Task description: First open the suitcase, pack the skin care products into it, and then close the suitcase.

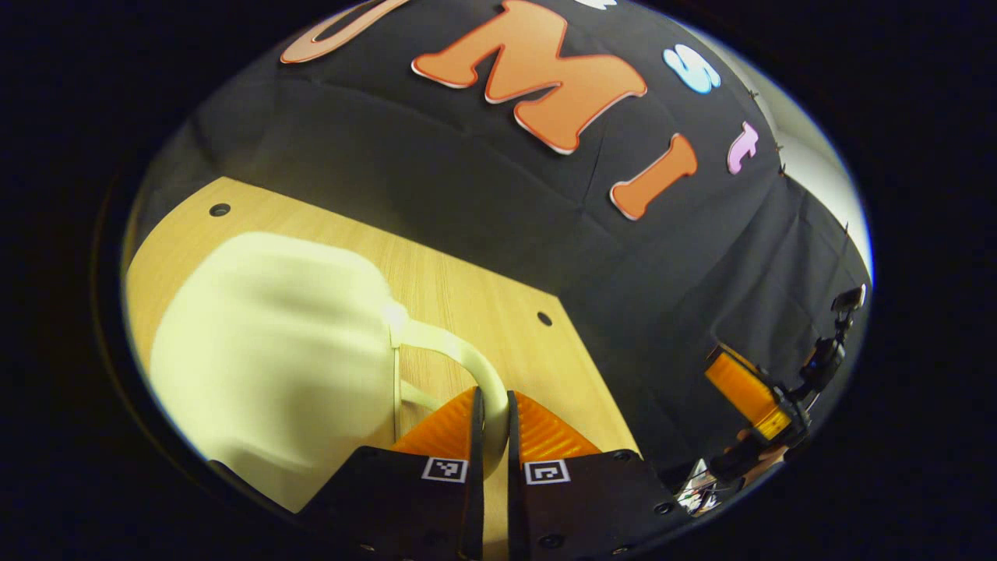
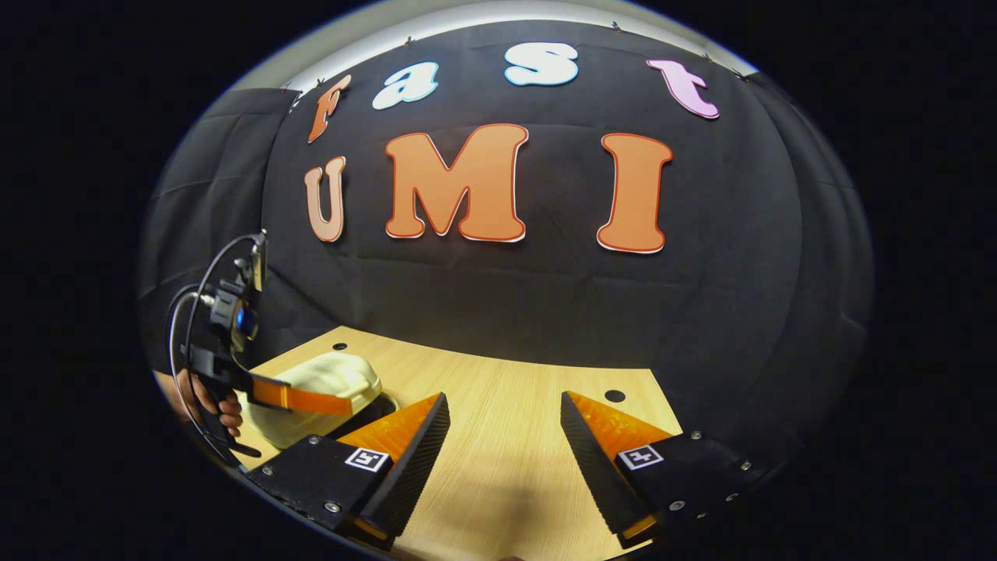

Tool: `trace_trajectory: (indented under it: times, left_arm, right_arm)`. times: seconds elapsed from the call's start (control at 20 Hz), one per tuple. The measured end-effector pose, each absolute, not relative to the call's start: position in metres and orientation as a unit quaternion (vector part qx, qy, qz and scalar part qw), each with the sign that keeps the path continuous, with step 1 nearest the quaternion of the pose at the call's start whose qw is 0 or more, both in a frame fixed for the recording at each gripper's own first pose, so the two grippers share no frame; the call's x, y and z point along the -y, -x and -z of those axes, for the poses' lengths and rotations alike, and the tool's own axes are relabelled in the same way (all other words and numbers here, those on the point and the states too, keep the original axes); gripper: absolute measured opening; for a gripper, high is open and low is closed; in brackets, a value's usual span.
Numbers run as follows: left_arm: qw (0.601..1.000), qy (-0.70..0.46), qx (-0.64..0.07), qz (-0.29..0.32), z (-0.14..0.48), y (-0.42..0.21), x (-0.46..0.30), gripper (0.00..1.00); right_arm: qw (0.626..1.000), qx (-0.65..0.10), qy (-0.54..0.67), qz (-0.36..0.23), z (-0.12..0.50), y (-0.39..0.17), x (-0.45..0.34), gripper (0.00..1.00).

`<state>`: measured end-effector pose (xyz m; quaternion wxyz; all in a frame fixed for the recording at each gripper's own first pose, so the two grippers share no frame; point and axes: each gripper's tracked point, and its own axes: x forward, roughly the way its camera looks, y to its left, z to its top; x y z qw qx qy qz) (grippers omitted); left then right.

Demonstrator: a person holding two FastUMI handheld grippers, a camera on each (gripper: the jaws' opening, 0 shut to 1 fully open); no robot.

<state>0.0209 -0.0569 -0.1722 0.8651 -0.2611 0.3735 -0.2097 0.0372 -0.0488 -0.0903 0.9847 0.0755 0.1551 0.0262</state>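
I had the left gripper (image 1: pixel 492 421) pinched on the suitcase handle (image 1: pixel 459 360), the cream suitcase (image 1: pixel 273 358) lying left of my fingers on the table (image 2: pixel 506 389), while the right gripper (image 2: pixel 505 436) hung spread and well apart.

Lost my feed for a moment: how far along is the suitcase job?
Early or late stage, can't tell which. The left gripper is shut on the handle of the cream suitcase, which looks closed. The right gripper hangs open over the table, holding nothing. No skin care products are visible.
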Motion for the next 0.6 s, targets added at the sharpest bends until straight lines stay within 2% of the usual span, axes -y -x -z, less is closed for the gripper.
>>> trace_trajectory:
  times: [0.15, 0.25, 0.35, 0.4, 0.45, 0.5, 0.6]
  left_arm:
    - [0.853, 0.22, -0.427, 0.202, 0.202, -0.004, 0.074, 0.17]
    - [0.859, 0.199, -0.43, 0.194, 0.207, -0.003, 0.074, 0.17]
    - [0.859, 0.22, -0.41, 0.215, 0.192, -0.007, 0.088, 0.2]
    - [0.862, 0.226, -0.398, 0.218, 0.179, -0.009, 0.094, 0.27]
    - [0.87, 0.222, -0.383, 0.217, 0.168, -0.014, 0.095, 0.51]
    - [0.882, 0.215, -0.361, 0.212, 0.154, -0.021, 0.092, 0.48]
    - [0.906, 0.193, -0.318, 0.203, 0.125, -0.027, 0.085, 0.7]
  right_arm:
    - [0.981, -0.164, -0.101, -0.032, 0.098, -0.039, 0.048, 0.92]
    - [0.98, -0.169, -0.098, -0.035, 0.104, -0.039, 0.046, 0.92]
    - [0.981, -0.17, -0.086, -0.04, 0.106, -0.04, 0.045, 0.92]
    - [0.981, -0.17, -0.084, -0.046, 0.106, -0.042, 0.042, 0.92]
    - [0.982, -0.167, -0.079, -0.046, 0.105, -0.044, 0.041, 0.92]
    - [0.983, -0.163, -0.074, -0.047, 0.103, -0.047, 0.041, 0.92]
    - [0.985, -0.15, -0.07, -0.044, 0.095, -0.051, 0.037, 0.92]
